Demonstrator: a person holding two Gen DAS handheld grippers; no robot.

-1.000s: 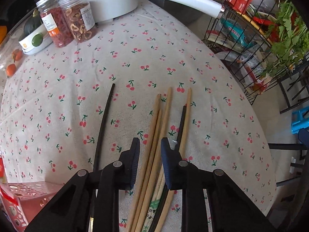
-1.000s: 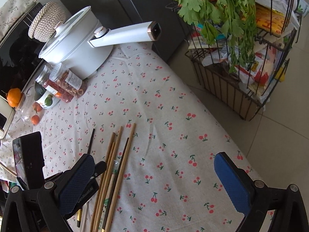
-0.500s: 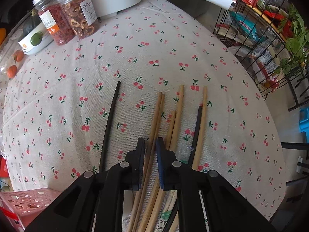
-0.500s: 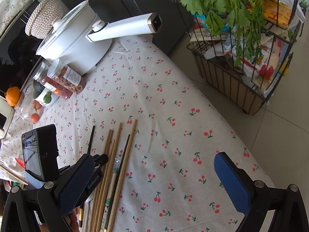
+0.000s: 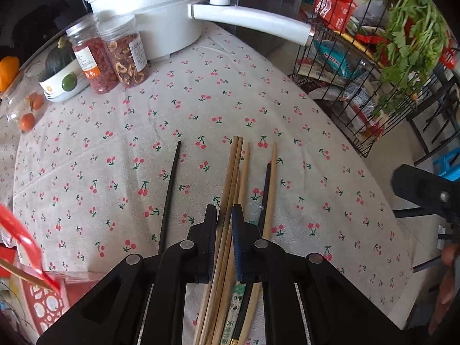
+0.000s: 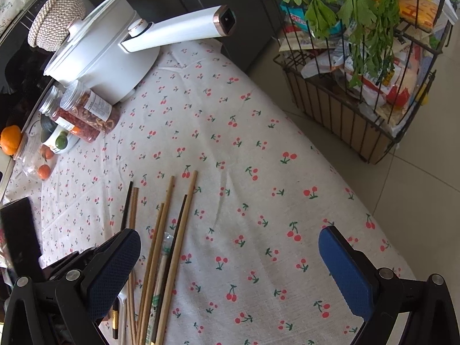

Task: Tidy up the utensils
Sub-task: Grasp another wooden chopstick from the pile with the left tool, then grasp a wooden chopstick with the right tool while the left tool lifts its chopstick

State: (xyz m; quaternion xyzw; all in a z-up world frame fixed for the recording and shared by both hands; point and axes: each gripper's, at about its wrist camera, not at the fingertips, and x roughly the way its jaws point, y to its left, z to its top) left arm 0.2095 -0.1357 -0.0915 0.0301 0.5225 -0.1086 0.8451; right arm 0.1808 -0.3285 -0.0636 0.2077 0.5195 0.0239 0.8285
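Observation:
Several wooden and black chopsticks lie side by side on the cherry-print tablecloth (image 5: 258, 97). My left gripper (image 5: 223, 224) is shut on a pair of brown wooden chopsticks (image 5: 233, 166), lifted a little at their near end. A lone black chopstick (image 5: 169, 195) lies to their left. Lighter wooden chopsticks (image 5: 271, 189) and a black one (image 5: 266, 192) lie to the right. My right gripper (image 6: 230, 261) is wide open and empty above the cloth, right of the chopstick group (image 6: 169, 230).
A white pot (image 5: 149, 8) with a long handle (image 5: 250, 21) stands at the back, two spice jars (image 5: 115, 54) and a bowl (image 5: 61, 83) beside it. A wire rack (image 5: 373, 57) with greens stands right of the table. A red basket (image 5: 37, 302) sits near left.
My left gripper closed onto the brown chopstick pair and rose a little, tilting back so the pot shows. The right gripper stayed open and shifted slightly.

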